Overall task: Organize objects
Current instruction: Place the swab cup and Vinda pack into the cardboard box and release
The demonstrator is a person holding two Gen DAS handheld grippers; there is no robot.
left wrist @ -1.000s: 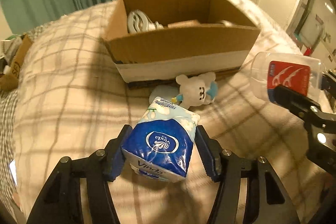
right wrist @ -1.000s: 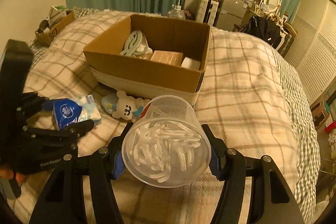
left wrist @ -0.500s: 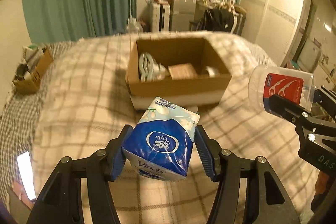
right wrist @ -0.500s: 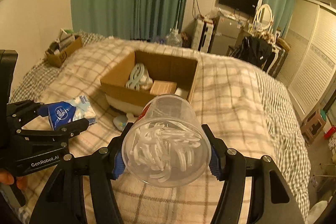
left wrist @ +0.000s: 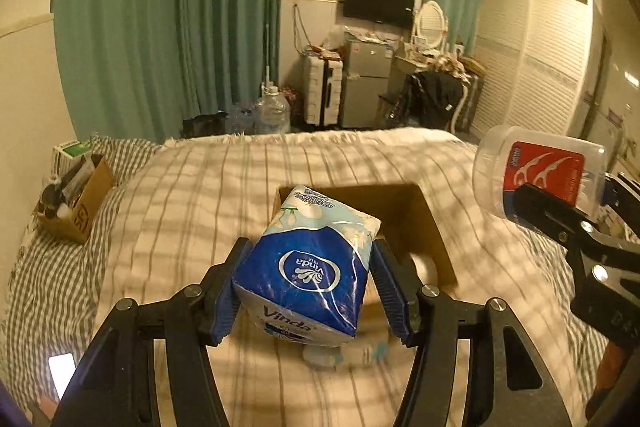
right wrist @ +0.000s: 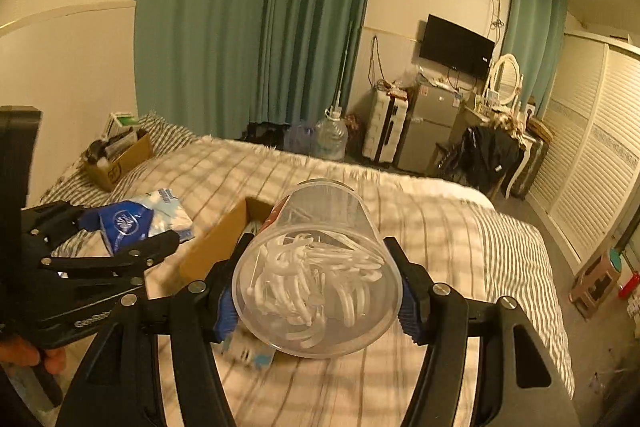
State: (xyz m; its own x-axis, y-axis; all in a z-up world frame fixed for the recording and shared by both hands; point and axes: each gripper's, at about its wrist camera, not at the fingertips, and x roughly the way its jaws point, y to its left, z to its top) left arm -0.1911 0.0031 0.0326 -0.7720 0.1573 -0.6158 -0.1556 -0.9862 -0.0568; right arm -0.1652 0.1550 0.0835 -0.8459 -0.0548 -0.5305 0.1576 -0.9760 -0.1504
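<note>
My left gripper (left wrist: 310, 279) is shut on a blue and white Vinda tissue pack (left wrist: 308, 267) and holds it high above the bed. My right gripper (right wrist: 316, 287) is shut on a clear plastic jar of white floss picks (right wrist: 316, 275) with a red label (left wrist: 544, 173). The open cardboard box (left wrist: 424, 223) lies on the bed below and behind both objects, mostly hidden by them. In the right wrist view the left gripper (right wrist: 132, 227) with the tissue pack (right wrist: 140, 219) is at the left of the box (right wrist: 216, 243).
The bed has a plaid blanket (left wrist: 192, 211). A small white plush toy (left wrist: 344, 355) lies in front of the box. A smaller cardboard box (left wrist: 76, 203) with items sits at the bed's far left. A lit phone (left wrist: 60, 379) lies at the left. Beyond the bed are curtains, a fridge and wardrobes.
Both grippers have risen and tilted up with their objects still held. The box now looks smaller and lower, and more of the room shows.
</note>
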